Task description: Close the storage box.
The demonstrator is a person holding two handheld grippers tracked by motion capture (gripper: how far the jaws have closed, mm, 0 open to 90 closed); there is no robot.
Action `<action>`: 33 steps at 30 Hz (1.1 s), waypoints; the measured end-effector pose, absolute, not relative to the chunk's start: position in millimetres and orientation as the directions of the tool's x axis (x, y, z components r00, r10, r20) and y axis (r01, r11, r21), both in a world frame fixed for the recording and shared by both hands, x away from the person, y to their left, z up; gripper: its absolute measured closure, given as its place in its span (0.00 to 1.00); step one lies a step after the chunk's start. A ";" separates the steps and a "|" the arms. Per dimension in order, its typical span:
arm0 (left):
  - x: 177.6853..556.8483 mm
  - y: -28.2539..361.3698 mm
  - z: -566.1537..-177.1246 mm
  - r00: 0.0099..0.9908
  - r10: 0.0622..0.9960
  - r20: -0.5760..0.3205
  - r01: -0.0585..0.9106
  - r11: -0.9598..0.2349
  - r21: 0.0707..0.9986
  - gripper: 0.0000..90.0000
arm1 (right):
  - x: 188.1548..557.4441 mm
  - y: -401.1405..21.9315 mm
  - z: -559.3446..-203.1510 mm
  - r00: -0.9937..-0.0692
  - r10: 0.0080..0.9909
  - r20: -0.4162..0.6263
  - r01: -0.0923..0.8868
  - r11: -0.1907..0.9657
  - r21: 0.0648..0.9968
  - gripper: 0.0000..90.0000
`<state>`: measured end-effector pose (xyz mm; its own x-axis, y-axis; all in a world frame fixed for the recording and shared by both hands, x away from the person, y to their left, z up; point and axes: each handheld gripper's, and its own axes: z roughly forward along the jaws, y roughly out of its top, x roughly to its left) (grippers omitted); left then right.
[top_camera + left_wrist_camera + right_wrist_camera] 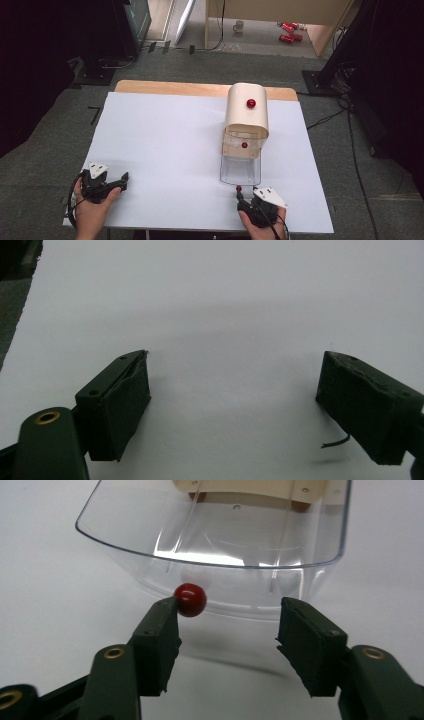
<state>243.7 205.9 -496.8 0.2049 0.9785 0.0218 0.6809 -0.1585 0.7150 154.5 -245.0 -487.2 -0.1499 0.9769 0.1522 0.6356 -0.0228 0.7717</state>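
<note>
A cream box (pixel 246 115) with a rounded top stands right of the table's middle, a red knob (pixel 251 103) on its top. A clear plastic lid (pixel 241 170) lies open in front of it, its rim (pixel 215 560) facing my right gripper. The lid's small red knob (pixel 190 599) sits at the tip of one finger (pixel 160 630). My right gripper (pixel 227 612) stands open behind that rim, nothing pressed between its pads, near the table's front edge (pixel 243 196). My left gripper (pixel 121 182) rests at the front left, open over bare white sheet (pixel 235 370).
The white sheet (pixel 165 145) covers the table, with a wooden strip (pixel 165 87) showing at the far edge. On the floor beyond lie a mug (pixel 239 26) and red cans (pixel 289 31). Cables run along the floor at right (pixel 330 117).
</note>
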 end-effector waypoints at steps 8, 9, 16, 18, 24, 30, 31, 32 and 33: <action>243.7 205.9 -496.8 0.205 0.979 0.022 0.681 -0.158 0.715 0.16 | 157.1 -234.2 -490.4 -0.179 0.972 0.152 0.648 0.000 0.762 0.55; 243.7 206.0 -496.8 0.205 0.978 0.022 0.681 -0.159 0.715 0.16 | 157.3 -233.5 -490.8 -0.185 0.970 0.157 0.649 0.000 0.761 0.59; 243.7 206.0 -496.8 0.205 0.979 0.021 0.681 -0.158 0.715 0.16 | 159.9 -231.0 -490.8 -0.203 0.966 0.160 0.648 0.010 0.762 0.70; 243.7 206.0 -496.8 0.205 0.978 0.021 0.681 -0.159 0.715 0.16 | 160.2 -231.7 -489.8 -0.202 0.965 0.167 0.645 0.003 0.764 0.73; 243.7 205.9 -496.8 0.205 0.979 0.022 0.681 -0.158 0.715 0.16 | 161.2 -233.8 -486.4 -0.204 0.964 0.172 0.637 -0.002 0.771 0.80; 243.7 205.9 -496.8 0.205 0.979 0.021 0.681 -0.158 0.715 0.16 | 163.3 -234.5 -482.1 -0.212 0.962 0.172 0.632 0.000 0.775 0.83; 243.7 206.0 -496.8 0.205 0.978 0.021 0.681 -0.159 0.715 0.16 | 165.1 -235.6 -480.2 -0.208 0.962 0.177 0.629 -0.007 0.777 0.83; 243.7 206.0 -496.8 0.205 0.978 0.022 0.681 -0.159 0.715 0.16 | 165.1 -235.6 -480.2 -0.208 0.962 0.177 0.629 -0.007 0.777 0.83; 243.7 206.0 -496.8 0.205 0.978 0.021 0.681 -0.159 0.715 0.16 | 165.8 -236.0 -479.6 -0.209 0.962 0.175 0.628 -0.005 0.778 0.83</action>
